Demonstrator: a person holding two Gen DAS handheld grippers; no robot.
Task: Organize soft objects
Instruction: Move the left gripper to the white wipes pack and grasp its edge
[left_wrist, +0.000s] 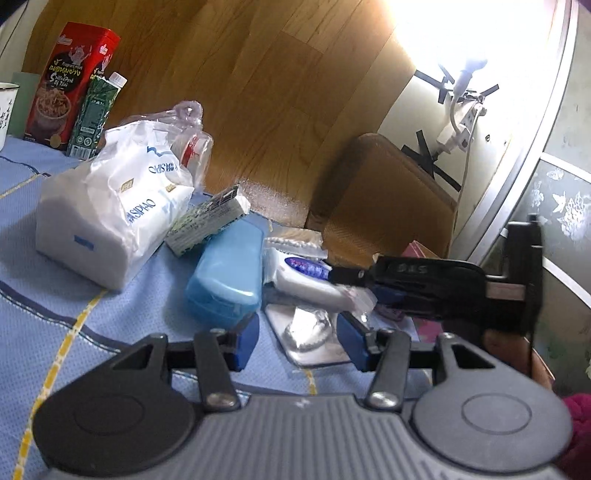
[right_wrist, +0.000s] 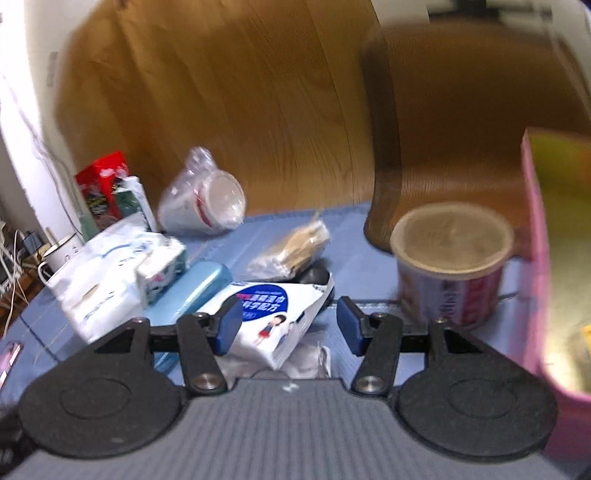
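wipes pack (right_wrist: 273, 325): white soft packet, blue label, tilted, just right of blue case (right_wrist: 192, 295)
right gripper (right_wrist: 288, 325): jaws parted, pack between, left pad touching, no clamp
left gripper (left_wrist: 297, 341): parted, empty

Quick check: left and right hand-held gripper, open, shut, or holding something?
Left hand-held gripper: open, holding nothing.
Right hand-held gripper: open around the white wipes packet, pads not pressing it.
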